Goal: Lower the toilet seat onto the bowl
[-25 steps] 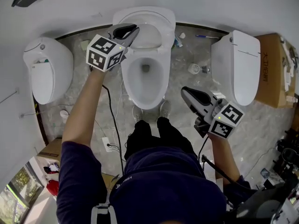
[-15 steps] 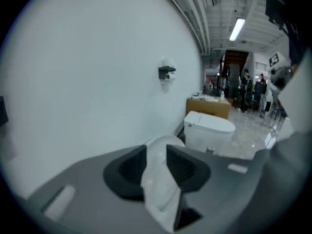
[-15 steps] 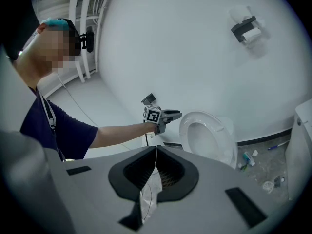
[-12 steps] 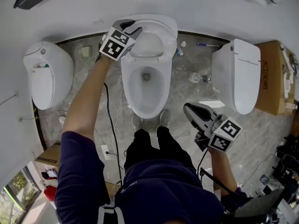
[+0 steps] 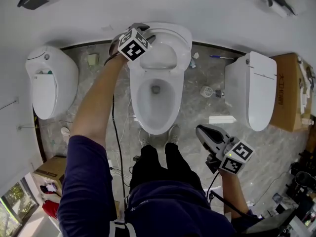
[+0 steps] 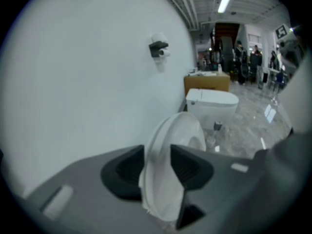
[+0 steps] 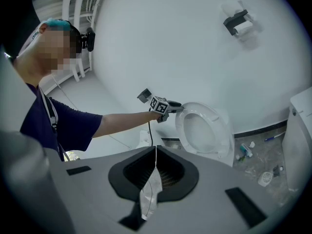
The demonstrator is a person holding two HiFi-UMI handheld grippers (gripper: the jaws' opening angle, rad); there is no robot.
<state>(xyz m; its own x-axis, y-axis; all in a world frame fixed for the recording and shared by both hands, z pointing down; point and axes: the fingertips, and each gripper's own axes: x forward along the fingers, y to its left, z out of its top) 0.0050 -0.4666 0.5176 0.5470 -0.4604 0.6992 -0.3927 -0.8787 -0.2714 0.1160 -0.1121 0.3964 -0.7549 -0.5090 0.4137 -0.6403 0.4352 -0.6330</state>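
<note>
We find the toilet seat (image 5: 183, 43) raised, leaning back toward the wall above the bowl (image 5: 137, 102). It has not been lowered. The left gripper (image 5: 147, 32) is at the seat's upper left edge. Its jaws have just been opening and now stand apart, with the seat's rim in the gap between the two dark pads (in the left gripper view the rim nearly fills that gap, but we see no squeeze on it). The right gripper (image 5: 200, 131) hangs low on the other side, well apart from the toilet, its jaws drawn together on nothing.

The bowl shows only the dark drain opening (image 5: 155, 89) at its bottom. Beside the closed toilet (image 5: 252, 90) on the right stands a brown cardboard box (image 5: 291, 83), shut. A second cardboard box (image 5: 49, 169) sits on the floor at lower left, and we cannot see into it. On the wall, a dark holder (image 6: 158, 48) carries a white paper roll.

The right-hand box has a line of print down its side, too small for us to read. Each gripper's cube (image 5: 134, 47) bears black-and-white square markers.
</note>
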